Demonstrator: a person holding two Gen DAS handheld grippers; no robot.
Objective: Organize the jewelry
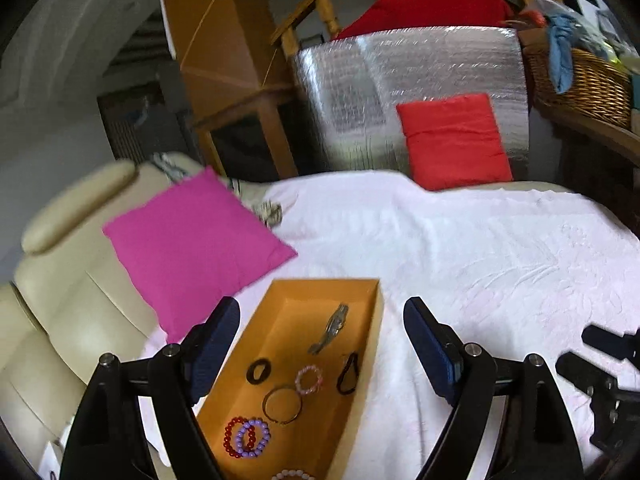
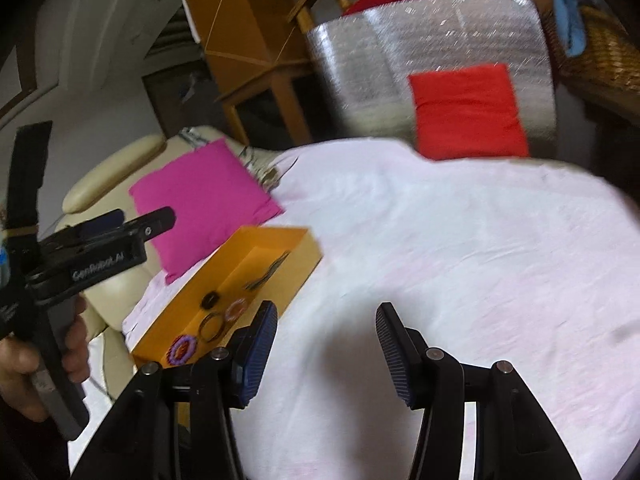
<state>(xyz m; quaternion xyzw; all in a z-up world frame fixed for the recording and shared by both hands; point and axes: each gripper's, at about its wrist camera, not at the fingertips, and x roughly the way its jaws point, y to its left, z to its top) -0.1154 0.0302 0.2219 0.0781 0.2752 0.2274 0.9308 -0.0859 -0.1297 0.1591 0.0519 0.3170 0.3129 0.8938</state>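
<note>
An orange box point(image 1: 362, 364) lies on the white bedspread point(image 1: 480, 248). Inside it lie a silver watch point(image 1: 335, 326), a black ring point(image 1: 259, 371), a black hair tie point(image 1: 349, 373), a pink bead bracelet point(image 1: 308, 379), a metal bangle point(image 1: 282, 403) and red and purple bead bracelets point(image 1: 246, 437). My left gripper point(image 1: 322, 316) is open and empty above the box. My right gripper point(image 2: 326, 320) is open and empty over bare bedspread, right of the box point(image 2: 304, 258). The left gripper also shows in the right wrist view point(image 2: 140, 218).
A magenta pillow point(image 1: 192, 240) lies left of the box on a cream sofa point(image 1: 60, 300). A red pillow point(image 1: 454, 140) leans on a silver foil panel point(image 1: 380, 92) at the back. A wicker basket point(image 1: 584, 84) stands at the back right.
</note>
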